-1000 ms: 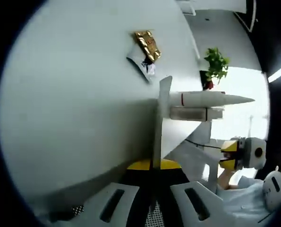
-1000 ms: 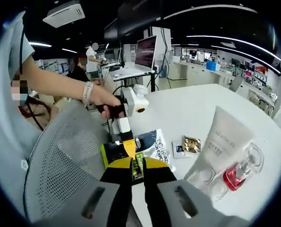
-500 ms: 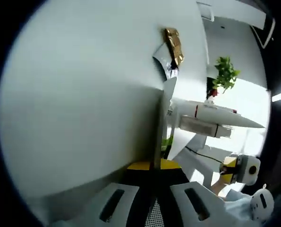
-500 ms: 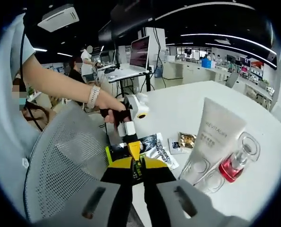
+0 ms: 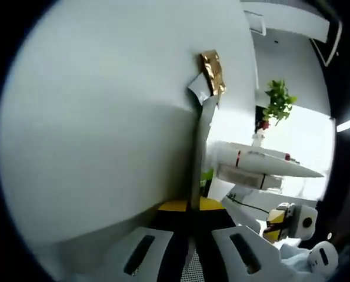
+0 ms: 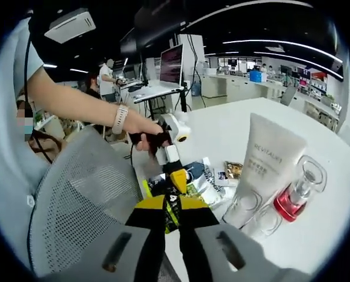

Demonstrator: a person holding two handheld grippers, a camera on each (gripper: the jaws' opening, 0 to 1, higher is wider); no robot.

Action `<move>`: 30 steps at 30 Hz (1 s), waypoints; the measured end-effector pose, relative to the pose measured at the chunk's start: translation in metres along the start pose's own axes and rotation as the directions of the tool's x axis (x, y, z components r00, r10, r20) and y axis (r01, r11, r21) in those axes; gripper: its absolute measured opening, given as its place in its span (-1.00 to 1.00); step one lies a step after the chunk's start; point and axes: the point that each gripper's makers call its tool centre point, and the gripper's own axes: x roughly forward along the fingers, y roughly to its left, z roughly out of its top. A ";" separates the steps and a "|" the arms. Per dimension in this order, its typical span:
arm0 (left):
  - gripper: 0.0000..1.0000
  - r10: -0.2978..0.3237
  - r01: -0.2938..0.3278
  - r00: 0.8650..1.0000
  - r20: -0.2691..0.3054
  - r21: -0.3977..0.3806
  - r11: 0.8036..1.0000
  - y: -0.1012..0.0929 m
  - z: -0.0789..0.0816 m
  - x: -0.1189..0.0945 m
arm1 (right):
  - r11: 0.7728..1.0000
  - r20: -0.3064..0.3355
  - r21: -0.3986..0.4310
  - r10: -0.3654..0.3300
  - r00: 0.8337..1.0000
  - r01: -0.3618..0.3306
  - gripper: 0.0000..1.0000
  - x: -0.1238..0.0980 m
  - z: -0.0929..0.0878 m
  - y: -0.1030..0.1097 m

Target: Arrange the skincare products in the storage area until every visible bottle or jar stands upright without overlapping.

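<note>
The flat sachet (image 6: 189,182) is what I'm handling: both my tongs are pinched on it, my right gripper (image 6: 173,212) on its near edge, my left gripper (image 6: 176,176) on its far edge, above the near-left part of the white table (image 6: 269,117). To its right, 1 white tube (image 6: 262,170) and 1 red-based glass bottle (image 6: 298,197) stand upright in the clear organiser (image 6: 254,223). I judge the next move is releasing 1 grip and standing the sachet beside them, without overlap.
</note>
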 end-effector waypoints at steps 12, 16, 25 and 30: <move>-1.00 -0.013 0.009 0.994 0.107 0.043 0.999 -0.028 0.060 0.004 | 1.000 -0.004 0.021 -0.003 1.000 0.003 -0.86 0.001 -0.002 -0.003; -1.00 -0.019 0.013 0.992 0.126 0.056 0.998 -0.039 0.077 0.003 | 1.000 -0.006 0.027 -0.007 1.000 0.007 -0.86 0.001 -0.003 -0.004; -1.00 -0.035 0.023 0.985 0.172 0.071 0.997 -0.055 0.110 0.000 | 0.999 -0.001 0.033 -0.022 1.000 0.022 -0.86 -0.002 -0.001 -0.008; -1.00 -0.027 0.016 0.988 0.154 0.069 0.997 -0.054 0.105 0.001 | 0.999 0.001 0.037 -0.025 1.000 0.025 -0.86 -0.003 -0.001 -0.008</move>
